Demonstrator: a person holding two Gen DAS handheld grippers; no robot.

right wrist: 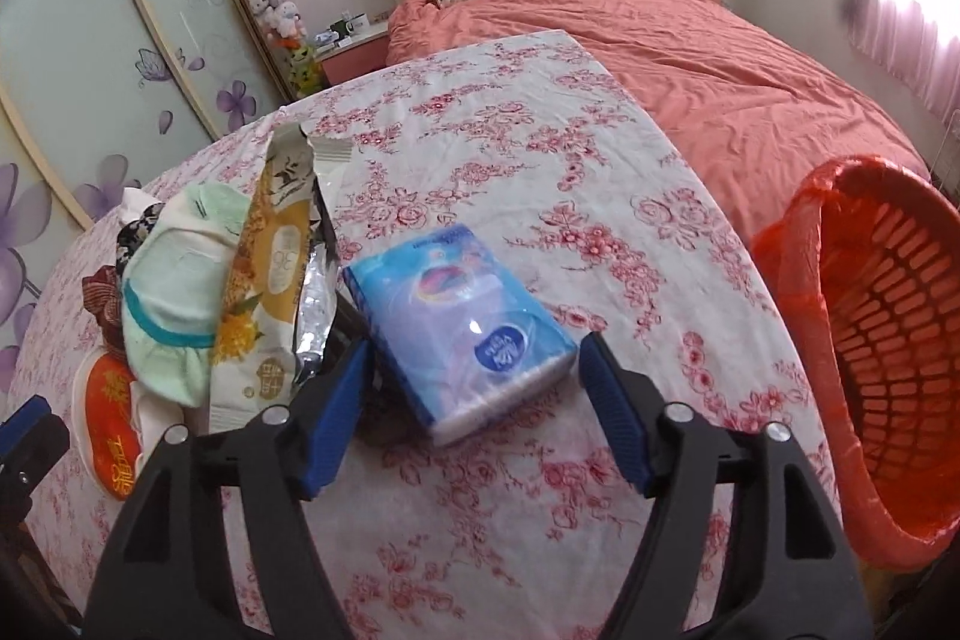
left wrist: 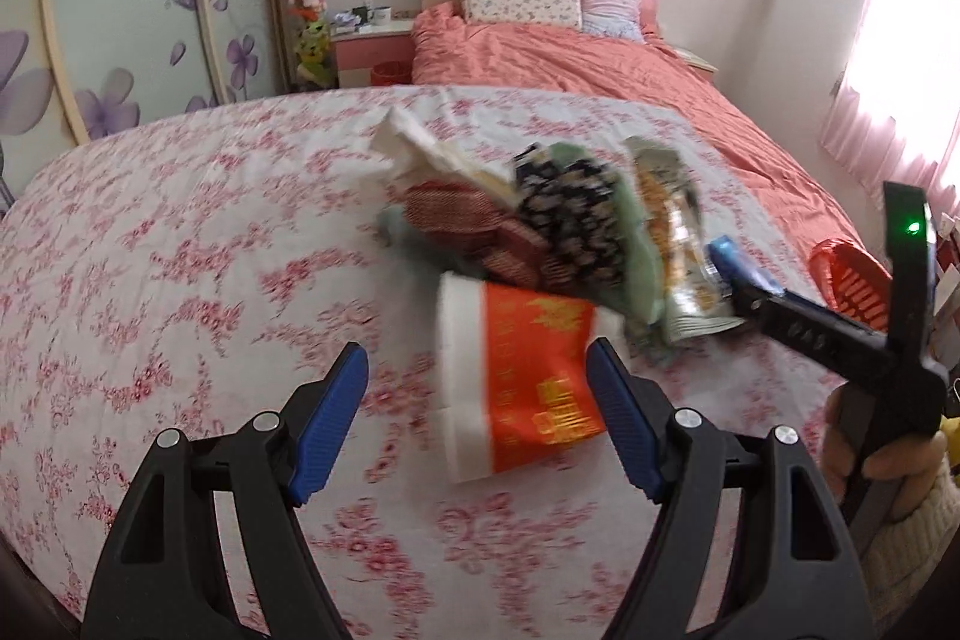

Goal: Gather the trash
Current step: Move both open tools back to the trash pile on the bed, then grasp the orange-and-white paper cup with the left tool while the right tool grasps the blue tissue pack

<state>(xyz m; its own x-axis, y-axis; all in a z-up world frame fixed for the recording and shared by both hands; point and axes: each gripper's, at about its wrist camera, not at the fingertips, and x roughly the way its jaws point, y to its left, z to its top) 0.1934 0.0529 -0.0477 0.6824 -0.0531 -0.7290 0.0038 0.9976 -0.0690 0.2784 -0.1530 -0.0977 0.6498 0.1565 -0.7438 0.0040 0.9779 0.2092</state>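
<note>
A pile of trash lies on the floral tablecloth [left wrist: 150,250]. In the left wrist view a red and white paper cup [left wrist: 516,382] lies on its side between the fingers of my open left gripper [left wrist: 477,388]. Behind it are patterned cloths [left wrist: 564,226], a white tissue [left wrist: 420,148] and a yellow snack wrapper [left wrist: 672,232]. In the right wrist view my open right gripper [right wrist: 474,388] straddles a blue tissue pack [right wrist: 462,316]. The wrapper [right wrist: 270,280], a green cloth [right wrist: 174,292] and the cup [right wrist: 111,430] lie to its left.
An orange bin [right wrist: 870,370] with a red liner tilts at the table's right edge; it also shows in the left wrist view [left wrist: 852,280]. Behind the table are a bed with a coral duvet [right wrist: 690,46], a nightstand [left wrist: 372,52] and wardrobe doors [left wrist: 120,10].
</note>
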